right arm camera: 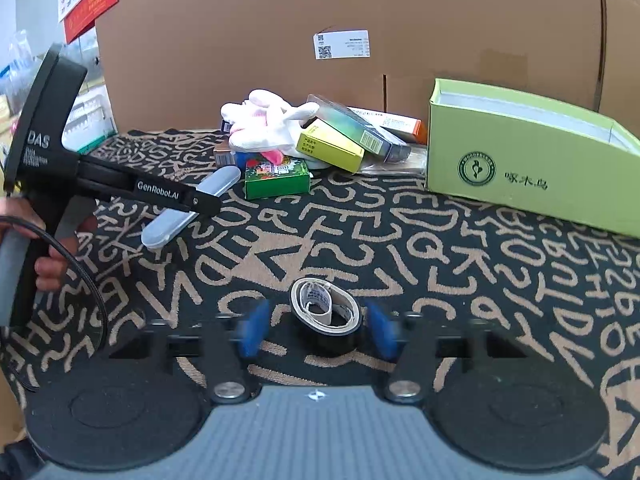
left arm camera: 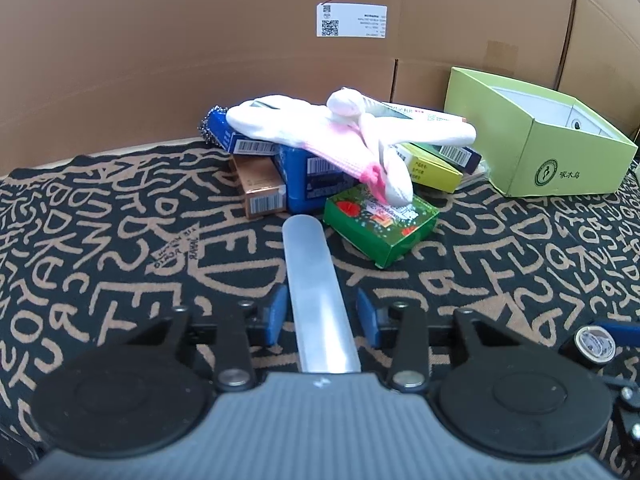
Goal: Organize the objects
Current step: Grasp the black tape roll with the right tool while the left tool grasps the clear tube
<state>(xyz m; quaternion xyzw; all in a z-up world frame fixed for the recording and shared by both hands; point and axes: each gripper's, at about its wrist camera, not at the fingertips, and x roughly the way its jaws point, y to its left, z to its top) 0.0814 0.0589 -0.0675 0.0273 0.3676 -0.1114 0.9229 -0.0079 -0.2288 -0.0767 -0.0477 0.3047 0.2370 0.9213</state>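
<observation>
Tape roll sat between the right gripper blue pads, jaws partly apart, contact unclear. Left gripper, marked "GenRobot.AI", straddled a translucent case without gripping; ahead lay boxes.

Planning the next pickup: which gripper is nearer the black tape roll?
Right. The right gripper straddles the black tape roll; the left gripper is off to its side, around a translucent oblong plastic case.
</observation>
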